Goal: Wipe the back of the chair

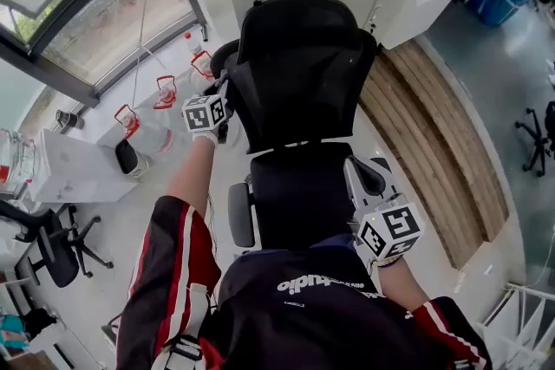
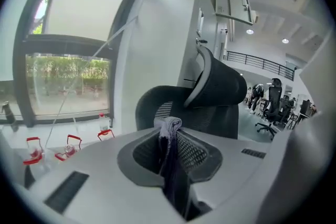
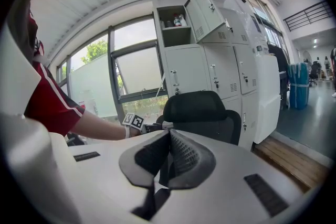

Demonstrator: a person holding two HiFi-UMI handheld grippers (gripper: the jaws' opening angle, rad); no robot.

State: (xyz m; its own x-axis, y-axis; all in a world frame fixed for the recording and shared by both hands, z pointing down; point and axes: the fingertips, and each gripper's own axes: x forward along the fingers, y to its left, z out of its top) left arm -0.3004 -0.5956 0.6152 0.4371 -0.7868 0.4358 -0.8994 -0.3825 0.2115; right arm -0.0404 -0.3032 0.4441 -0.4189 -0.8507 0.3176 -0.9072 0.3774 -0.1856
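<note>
One cloth (image 2: pixel 168 126) in left tool (image 1: pixel 224 100), beside chair (image 1: pixel 303 74).

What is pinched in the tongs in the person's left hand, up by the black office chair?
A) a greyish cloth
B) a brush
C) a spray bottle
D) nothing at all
A: the left gripper view shows a greyish cloth clamped between the jaws of the left tongs, its bunched end sticking out towards the office chair.
</note>
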